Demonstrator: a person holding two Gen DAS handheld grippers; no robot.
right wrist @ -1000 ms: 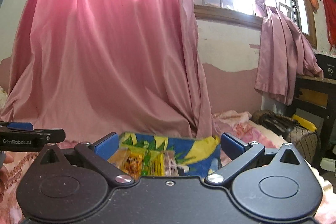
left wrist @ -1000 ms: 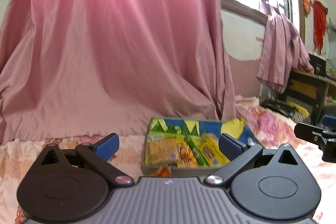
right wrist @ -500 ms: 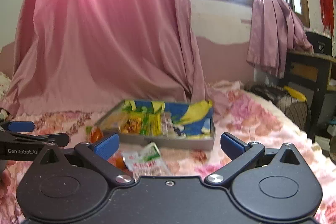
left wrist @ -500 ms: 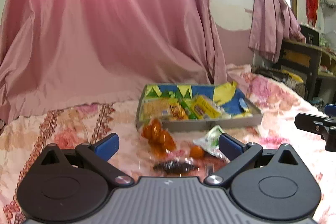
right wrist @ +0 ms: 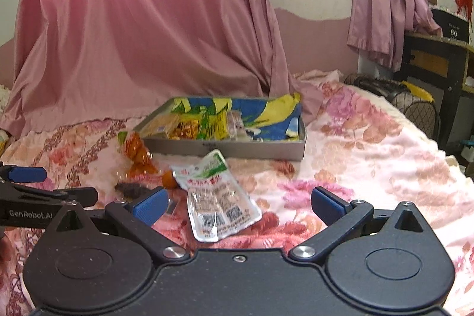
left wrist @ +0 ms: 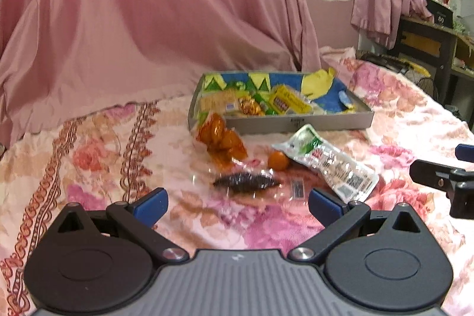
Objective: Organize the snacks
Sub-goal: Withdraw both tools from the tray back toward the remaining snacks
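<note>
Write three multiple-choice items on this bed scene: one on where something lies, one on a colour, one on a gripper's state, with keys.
1. Where does the clear white-and-green snack packet lie?
A. inside the tray
B. on the floral bedspread in front of the tray
C. between a gripper's fingers

2. What colour is the small round snack beside that packet?
A. orange
B. blue
C. white

3. How does the left gripper stand?
A. shut on a packet
B. shut on nothing
C. open and holding nothing

Key: 1 B, the packet rests on the floral bedspread, nearer than the shallow grey tray. 2 A, it shows plain orange against the cloth. 3 C, its blue pads are wide apart with only bedspread between them.
</note>
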